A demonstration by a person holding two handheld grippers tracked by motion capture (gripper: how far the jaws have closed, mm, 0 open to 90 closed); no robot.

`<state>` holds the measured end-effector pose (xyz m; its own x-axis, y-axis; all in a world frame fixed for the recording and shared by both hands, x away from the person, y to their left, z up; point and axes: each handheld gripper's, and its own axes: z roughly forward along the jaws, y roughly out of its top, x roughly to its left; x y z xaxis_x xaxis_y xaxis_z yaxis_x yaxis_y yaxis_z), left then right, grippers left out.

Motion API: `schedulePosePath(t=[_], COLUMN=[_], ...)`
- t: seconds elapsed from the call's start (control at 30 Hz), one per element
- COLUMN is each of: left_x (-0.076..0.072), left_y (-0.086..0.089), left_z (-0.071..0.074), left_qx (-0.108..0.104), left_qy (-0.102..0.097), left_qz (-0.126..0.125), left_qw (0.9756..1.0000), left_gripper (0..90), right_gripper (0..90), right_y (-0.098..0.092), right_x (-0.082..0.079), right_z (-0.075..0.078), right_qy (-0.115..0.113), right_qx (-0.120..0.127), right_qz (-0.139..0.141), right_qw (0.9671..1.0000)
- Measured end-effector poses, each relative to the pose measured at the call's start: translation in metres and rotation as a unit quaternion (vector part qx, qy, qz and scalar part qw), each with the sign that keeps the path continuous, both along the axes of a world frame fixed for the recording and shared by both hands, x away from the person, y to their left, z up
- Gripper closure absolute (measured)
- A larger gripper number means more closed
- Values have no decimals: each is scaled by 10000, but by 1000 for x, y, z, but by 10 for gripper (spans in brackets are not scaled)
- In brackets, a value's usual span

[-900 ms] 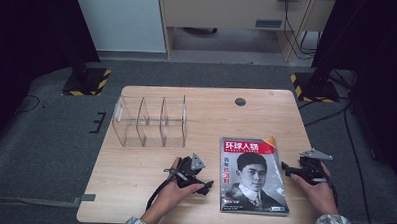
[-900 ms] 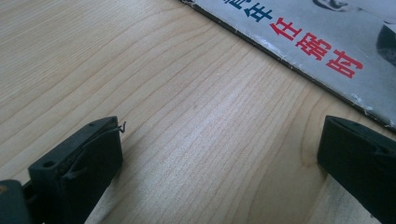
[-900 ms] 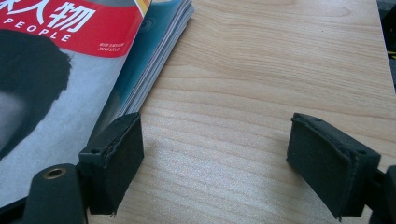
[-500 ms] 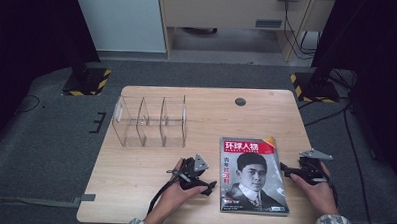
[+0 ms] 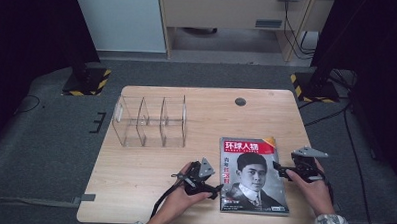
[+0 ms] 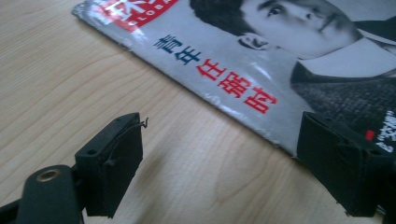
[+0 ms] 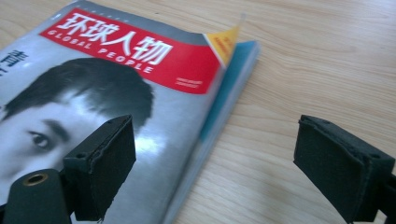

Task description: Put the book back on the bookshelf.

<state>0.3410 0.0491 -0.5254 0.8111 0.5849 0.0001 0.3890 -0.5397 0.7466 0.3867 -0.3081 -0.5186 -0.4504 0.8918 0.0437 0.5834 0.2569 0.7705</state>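
A magazine [image 5: 252, 174] with a red title band and a portrait cover lies flat on the wooden table [image 5: 144, 175], near its front right. My left gripper [image 5: 219, 188] rests low at the magazine's left edge, jaws open; in the left gripper view the spine edge of the magazine [image 6: 261, 84] runs just ahead of the jaws and one jaw overlaps its corner. My right gripper [image 5: 277, 171] sits at the magazine's right edge, open, with the page edge of the magazine [image 7: 154, 88] between and beyond its jaws. Neither holds anything.
A clear acrylic divider rack [image 5: 151, 121] stands at the back left of the table. A round cable hole [image 5: 240, 101] sits near the far edge. Bare wood lies between rack and magazine. Dark floor and stand bases surround the table.
My left gripper has slid a little to the right, closer to the magazine's left edge. The right gripper has stayed in place.
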Motion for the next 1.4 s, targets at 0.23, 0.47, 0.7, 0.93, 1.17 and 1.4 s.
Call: schedulePosePath(t=[0.23, 0.47, 0.7, 0.93, 1.17, 1.4], left_x=[-5, -3, -3, -4, -7, -8], left_y=[-8, -8, -7, -7, -9, -9], left_z=[-4, -7, -9, -9, -9, -9], left_qx=[79, -5, -56, -52, -8, -5], left_qy=[50, 219, 296, 279, 289, 278], left_qz=[-19, 52, 93, 97, 23, 35], left_qw=[10000, 9997, 9995, 9996, 9996, 9996], left_gripper=[144, 144, 143, 143, 143, 140], right_gripper=[131, 123, 121, 129, 140, 151], right_y=[14, 20, 24, 24, 26, 27], right_x=[10, 29, 45, 43, 41, 38], right_z=[-4, -5, -11, -11, -11, -10], right_qy=[107, 286, 513, 618, 701, 687], right_qx=[-216, -349, -395, -310, -259, -289], right_qz=[196, 323, 406, 455, 574, 644], right_qw=[9995, 9985, 9971, 9966, 9955, 9951])
